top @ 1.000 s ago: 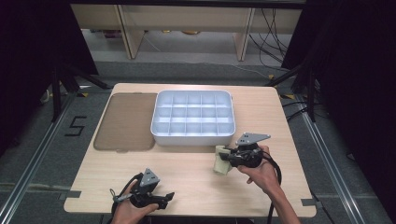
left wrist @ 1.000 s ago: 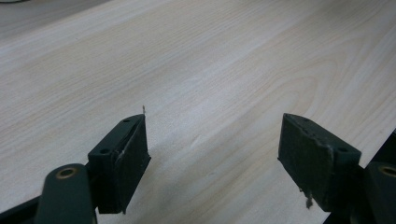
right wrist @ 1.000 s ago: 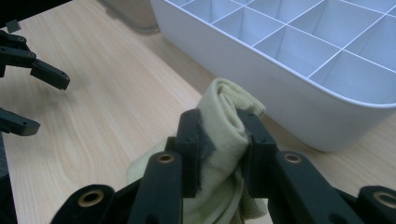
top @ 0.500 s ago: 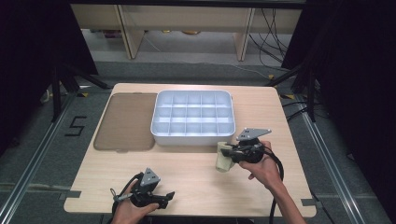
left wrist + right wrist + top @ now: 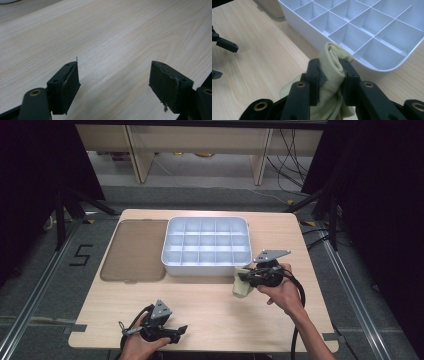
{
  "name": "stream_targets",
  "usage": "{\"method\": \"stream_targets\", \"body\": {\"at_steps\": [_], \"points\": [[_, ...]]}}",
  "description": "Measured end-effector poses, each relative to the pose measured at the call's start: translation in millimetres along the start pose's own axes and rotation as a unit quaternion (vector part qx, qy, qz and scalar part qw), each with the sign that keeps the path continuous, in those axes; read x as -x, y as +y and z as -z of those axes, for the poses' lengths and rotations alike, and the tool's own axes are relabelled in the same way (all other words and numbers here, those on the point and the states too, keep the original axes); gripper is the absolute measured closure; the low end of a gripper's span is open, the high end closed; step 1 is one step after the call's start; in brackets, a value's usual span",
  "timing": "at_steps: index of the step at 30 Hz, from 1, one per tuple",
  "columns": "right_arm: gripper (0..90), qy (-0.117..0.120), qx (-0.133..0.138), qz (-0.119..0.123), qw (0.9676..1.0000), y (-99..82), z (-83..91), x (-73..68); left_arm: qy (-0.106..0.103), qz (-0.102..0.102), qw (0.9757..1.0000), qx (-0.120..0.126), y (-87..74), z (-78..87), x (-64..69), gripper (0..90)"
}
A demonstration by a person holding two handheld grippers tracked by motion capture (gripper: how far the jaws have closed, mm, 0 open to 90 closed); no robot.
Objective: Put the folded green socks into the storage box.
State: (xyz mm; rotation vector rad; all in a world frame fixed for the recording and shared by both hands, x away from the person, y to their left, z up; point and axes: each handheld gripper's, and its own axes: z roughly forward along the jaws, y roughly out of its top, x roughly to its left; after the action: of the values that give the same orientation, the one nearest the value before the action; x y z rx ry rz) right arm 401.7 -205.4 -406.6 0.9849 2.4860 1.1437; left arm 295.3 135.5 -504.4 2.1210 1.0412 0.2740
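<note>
tabletop (image 5: 210, 305): pale wood grain.
brown lid (image 5: 135, 251): flat, just left of the tray.
floor marking "5" (image 5: 80, 255): left of tabletop.
cables (image 5: 292, 150): on floor beyond.

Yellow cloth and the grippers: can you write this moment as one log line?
right gripper: shut on yellow cloth | beside white divided tray | left gripper: open, nothing between jaws, over table

In the right gripper view the pale yellow-green rolled cloth (image 5: 332, 75) is partly covered by the 2 black jaws gripping it, and its lower folds run off the bottom edge. The white plastic compartment tray (image 5: 317, 37) is cut off at the top and right edges. The flat brown lid (image 5: 270, 8) is perhaps plastic; only a corner shows.
</note>
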Motion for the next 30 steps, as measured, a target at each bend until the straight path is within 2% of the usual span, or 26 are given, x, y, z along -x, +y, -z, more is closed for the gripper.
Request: {"method": "stream_targets", "body": {"at_steps": [1, 2, 4, 5, 7, 8, 9, 11, 12, 13, 16, 18, 19, 20, 21, 23, 24, 25, 26, 27, 28, 29, 30], "points": [[72.4, -0.002, 0.001, 0.005, 1.0000, 1.1, 0.0, 1.2, 0.000, -0.001, 1.0000, -0.002, 0.2, 0.8, 0.4, 23.4], [72.4, -0.002, 0.007, -0.005, 1.0000, 1.4, -0.7, -0.1, 0.000, -0.001, 1.0000, -0.001, 0.3, 0.7, 0.4, 23.5], [72.4, 0.000, -0.002, -0.006, 1.0000, 4.6, 1.7, 1.8, 0.001, -0.001, 1.0000, -0.001, 0.3, 0.6, 0.3, 23.4], [72.4, -0.004, 0.001, 0.001, 1.0000, 6.0, 2.1, 4.4, -0.002, 0.002, 1.0000, 0.000, 0.1, 0.2, 0.4, 23.4], [72.5, -0.003, 0.005, 0.010, 0.9999, 8.5, 2.6, 6.3, -0.003, -0.012, 0.9999, -0.008, 0.3, 1.1, -0.8, 23.4], [72.4, -0.006, 0.008, -0.005, 0.9999, 9.6, 4.3, 4.9, -0.003, -0.011, 0.9999, -0.008, 0.2, 0.9, -0.7, 23.4], [72.4, -0.007, 0.010, -0.004, 0.9999, 11.4, 5.4, 5.6, -0.003, -0.011, 0.9999, -0.008, 0.2, 0.8, -0.5, 23.4], [72.4, -0.009, 0.011, 0.008, 0.9999, 15.9, 7.6, 9.3, -0.002, -0.013, 0.9999, -0.008, 0.4, 1.2, -0.5, 23.4], [72.4, -0.013, 0.013, 0.003, 0.9998, 17.5, 8.1, 8.9, -0.002, -0.013, 0.9999, -0.008, 0.4, 1.2, -0.5, 23.4], [72.4, -0.015, 0.008, 0.010, 0.9998, 19.5, 8.7, 11.8, -0.002, -0.013, 0.9999, -0.007, 0.3, 1.2, -0.4, 23.4], [72.5, -0.022, 0.009, 0.011, 0.9996, 24.0, 8.8, 15.1, -0.002, -0.012, 0.9999, -0.008, 0.3, 1.3, -0.4, 23.4], [72.4, -0.022, 0.005, -0.004, 0.9997, 27.1, 9.2, 14.4, -0.002, -0.013, 0.9999, -0.008, 0.3, 1.4, -0.6, 23.4], [72.4, -0.026, 0.007, 0.012, 0.9996, 29.1, 8.7, 18.0, -0.002, -0.013, 0.9999, -0.008, 0.3, 1.4, -0.6, 23.4], [72.4, -0.029, 0.008, 0.015, 0.9994, 31.1, 8.4, 19.4, -0.002, -0.013, 0.9999, -0.008, 0.4, 1.4, -0.7, 23.4], [72.4, -0.031, 0.009, 0.002, 0.9995, 32.1, 7.9, 18.3, -0.002, -0.013, 0.9999, -0.007, 0.3, 1.5, -0.7, 23.4], [72.4, -0.031, 0.005, 0.002, 0.9995, 35.6, 7.8, 20.4, -0.003, -0.013, 0.9999, -0.006, 0.3, 1.3, -0.7, 23.4], [72.4, -0.035, 0.016, 0.007, 0.9992, 36.7, 5.7, 22.0, 0.000, -0.009, 1.0000, -0.004, 0.2, 1.0, 0.4, 23.4], [72.4, -0.035, 0.007, 0.011, 0.9993, 38.3, 6.5, 23.3, 0.001, -0.003, 1.0000, -0.002, 0.0, 0.1, 1.0, 23.4], [72.4, -0.035, 0.006, -0.002, 0.9994, 39.4, 6.0, 22.5, -0.002, -0.002, 1.0000, -0.001, 0.2, 0.4, 2.0, 23.3], [72.4, -0.039, 0.003, -0.002, 0.9992, 40.6, 6.0, 24.0, -0.003, -0.015, 0.9998, -0.009, 0.6, 2.0, 1.1, 23.3], [72.4, -0.038, 0.005, 0.010, 0.9992, 41.9, 5.5, 26.8, -0.003, -0.014, 0.9999, -0.003, 0.5, 1.0, 1.5, 23.3], [72.4, -0.038, 0.004, -0.003, 0.9993, 42.7, 5.0, 26.0, 0.000, -0.005, 1.0000, -0.003, 0.2, 0.5, 2.7, 23.2], [72.4, -0.044, 0.020, 0.001, 0.9988, 43.0, 1.7, 27.0, -0.004, -0.010, 0.9999, -0.011, 0.4, 1.3, 2.3, 23.2]]}}
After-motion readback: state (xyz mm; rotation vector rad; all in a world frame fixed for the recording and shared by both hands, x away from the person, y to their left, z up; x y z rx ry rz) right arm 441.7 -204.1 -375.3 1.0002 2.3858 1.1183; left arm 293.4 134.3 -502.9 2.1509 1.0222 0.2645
